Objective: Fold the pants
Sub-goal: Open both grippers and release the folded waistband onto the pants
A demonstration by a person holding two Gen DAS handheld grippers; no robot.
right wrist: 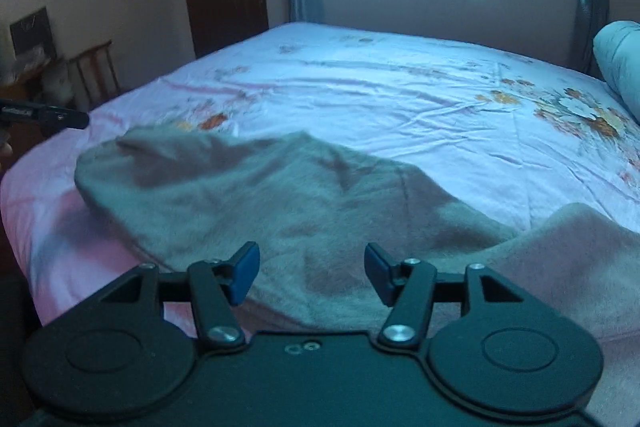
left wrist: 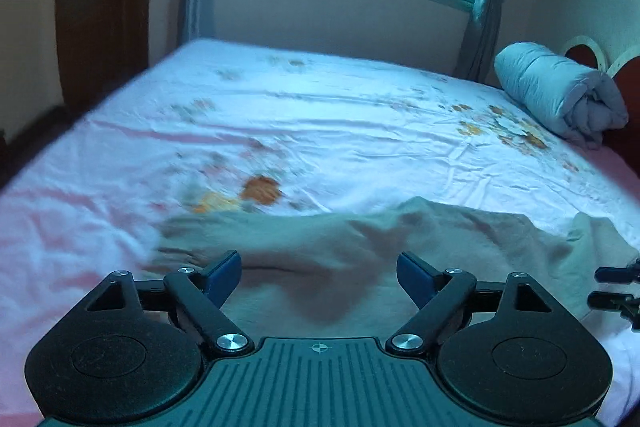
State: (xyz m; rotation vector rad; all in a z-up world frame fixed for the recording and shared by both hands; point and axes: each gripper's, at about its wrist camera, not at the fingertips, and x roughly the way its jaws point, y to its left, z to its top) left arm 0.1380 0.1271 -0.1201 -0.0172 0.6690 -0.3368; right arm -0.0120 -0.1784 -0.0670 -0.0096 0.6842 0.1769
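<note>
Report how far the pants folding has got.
Done: nothing I can confirm; the grey pants lie rumpled on the floral bedsheet, one part lapping over near the right edge, with no clean fold visible. In hand: nothing. The left gripper and right gripper both hover open above the fabric. Left: grasping, smoothing and every fold.

Left gripper (left wrist: 319, 277), right gripper (right wrist: 312, 274): black linkages; blue pads (left wrist: 224, 277); silver screws (left wrist: 231, 341); ribbed grey base.

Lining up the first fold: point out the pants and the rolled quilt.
pants (right wrist: 248, 203), right wrist view, middle of the grey fabric.
rolled quilt (left wrist: 548, 87), left wrist view, its pale blue side.
</note>
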